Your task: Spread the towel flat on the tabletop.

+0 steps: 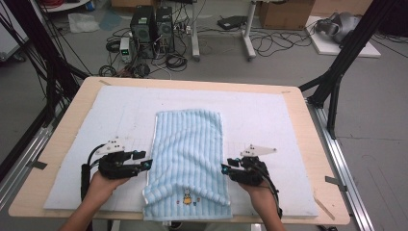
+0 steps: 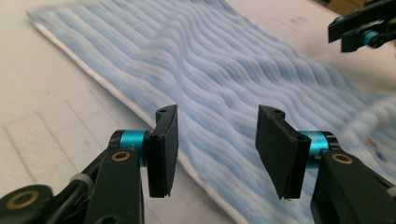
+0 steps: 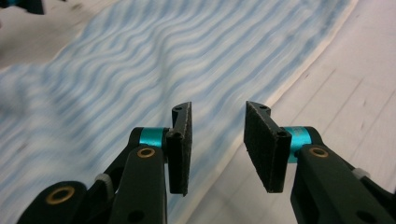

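Note:
A light blue ribbed towel point(image 1: 187, 144) lies lengthwise on the white mat, its near end rumpled and folded, with a small embroidered figure point(image 1: 186, 196) on it. My left gripper point(image 1: 146, 160) hovers at the towel's left edge, jaws apart with nothing between the pads. In the left gripper view the gripper point(image 2: 217, 144) stands open over the towel point(image 2: 224, 70) and its white hem. My right gripper point(image 1: 225, 166) sits at the towel's right edge. In the right gripper view the gripper point(image 3: 218, 144) is open above the hem of the towel point(image 3: 140, 70), holding nothing.
The white mat point(image 1: 269, 115) covers most of a wooden table point(image 1: 317, 144). Black frame posts point(image 1: 337, 72) stand at both sides. Behind the table, computer towers point(image 1: 151, 26), cables and a cardboard box point(image 1: 284, 13) sit on the floor.

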`<state>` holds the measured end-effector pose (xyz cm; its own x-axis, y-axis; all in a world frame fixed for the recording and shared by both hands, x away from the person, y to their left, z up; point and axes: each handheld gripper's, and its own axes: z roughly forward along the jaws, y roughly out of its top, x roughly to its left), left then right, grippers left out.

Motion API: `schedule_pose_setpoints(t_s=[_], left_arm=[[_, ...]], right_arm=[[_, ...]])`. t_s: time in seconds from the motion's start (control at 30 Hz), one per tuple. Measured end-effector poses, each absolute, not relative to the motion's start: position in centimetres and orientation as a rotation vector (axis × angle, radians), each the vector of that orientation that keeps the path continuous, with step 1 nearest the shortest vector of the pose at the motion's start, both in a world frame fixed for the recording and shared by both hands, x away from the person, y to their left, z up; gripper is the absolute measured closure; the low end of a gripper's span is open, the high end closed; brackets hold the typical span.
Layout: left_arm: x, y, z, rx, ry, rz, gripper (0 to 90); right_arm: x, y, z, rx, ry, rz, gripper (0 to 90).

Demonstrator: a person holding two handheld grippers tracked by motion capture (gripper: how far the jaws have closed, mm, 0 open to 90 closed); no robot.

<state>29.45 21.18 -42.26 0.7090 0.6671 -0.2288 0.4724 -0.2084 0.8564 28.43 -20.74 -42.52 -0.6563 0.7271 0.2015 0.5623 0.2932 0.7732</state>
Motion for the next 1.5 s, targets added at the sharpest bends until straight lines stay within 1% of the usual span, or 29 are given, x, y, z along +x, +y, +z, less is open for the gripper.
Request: schedule_pose_setpoints(t_s=[0.1, 0.2, 0.27, 0.3, 0.43, 0.6, 0.63, 0.67, 0.73, 0.77, 0.8, 0.87, 0.9, 0.93, 1.0, 1.03, 1.07, 1.13, 1.23, 1.37, 1.43, 1.5], left_arm=[[30.7, 21.5, -42.1, 1.838, 0.919, 0.247, 49.6], [31.6, 21.7, -42.0, 1.828, 0.949, 0.255, 49.6], [32.1, 21.7, -42.0, 1.825, 0.958, 0.258, 49.6], [32.1, 21.7, -42.0, 1.825, 0.958, 0.258, 49.7], [32.6, 21.6, -41.8, 1.827, 0.959, 0.272, 49.8], [33.6, 21.4, -41.6, 1.824, 0.963, 0.286, 49.7], [34.3, 21.3, -41.6, 1.823, 0.973, 0.297, 49.0], [34.3, 21.3, -41.6, 1.823, 0.973, 0.297, 48.3], [35.1, 21.0, -41.6, 1.814, 0.981, 0.309, 47.9], [35.9, 20.8, -41.6, 1.817, 0.985, 0.318, 47.9], [35.9, 20.8, -41.6, 1.817, 0.985, 0.318, 47.6], [37.5, 20.5, -41.4, 1.808, 1.004, 0.345, 47.4], [37.5, 20.5, -41.4, 1.808, 1.004, 0.345, 47.4], [38.8, 20.2, -41.4, 1.806, 1.013, 0.348, 47.4], [39.5, 20.1, -41.5, 1.799, 1.026, 0.346, 47.4], [40.8, 19.6, -41.7, 1.792, 1.049, 0.346, 47.1], [40.8, 19.6, -41.7, 1.792, 1.049, 0.346, 46.6], [42.8, 18.9, -42.1, 1.815, 1.08, 0.344, 46.4], [44.4, 18.1, -42.8, 1.836, 1.108, 0.358, 45.8], [45.4, 17.3, -43.4, 1.871, 1.124, 0.378, 46.1], [46.0, 16.4, -44.0, 1.931, 1.119, 0.429, 48.7], [46.1, 16.2, -44.3, 1.954, 1.127, 0.434, 50.0]], right_arm=[[30.3, -19.5, -43.2, 1.195, 2.39, 1.215, 61.4], [30.8, -18.0, -44.1, 1.111, 2.467, 1.077, 66.1], [30.4, -17.8, -44.2, 1.041, 2.483, 1.055, 82.4], [30.2, -17.7, -44.1, 1.022, 2.496, 1.045, 86.7], [29.3, -18.0, -43.6, 0.928, 2.586, 0.979, 87.9], [28.2, -19.2, -43.5, 0.925, 2.638, 1.005, 87.6], [28.2, -19.8, -43.5, 0.924, 2.663, 1.043, 84.6], [28.2, -19.8, -43.5, 0.924, 2.663, 1.043, 84.6], [28.5, -20.2, -43.2, 0.924, 2.628, 1.116, 75.8], [29.2, -20.9, -42.7, 0.954, 2.559, 1.204, 70.3], [29.4, -21.1, -42.6, 0.967, 2.541, 1.222, 66.5], [30.1, -21.7, -42.3, 1.005, 2.483, 1.248, 63.0], [30.3, -22.0, -42.2, 1.021, 2.47, 1.253, 61.1], [30.5, -22.1, -42.2, 1.039, 2.457, 1.245, 59.5], [30.9, -22.5, -42.3, 1.057, 2.435, 1.249, 58.6], [31.0, -22.6, -42.3, 1.065, 2.427, 1.241, 57.9], [31.0, -22.6, -42.3, 1.065, 2.427, 1.241, 57.9], [31.0, -22.8, -42.3, 1.077, 2.406, 1.238, 56.6], [30.9, -23.1, -42.2, 1.076, 2.389, 1.241, 55.2], [30.8, -23.3, -42.2, 1.091, 2.376, 1.249, 54.6], [30.8, -23.5, -42.3, 1.099, 2.372, 1.256, 54.0], [30.8, -23.5, -42.3, 1.105, 2.368, 1.254, 53.4]])
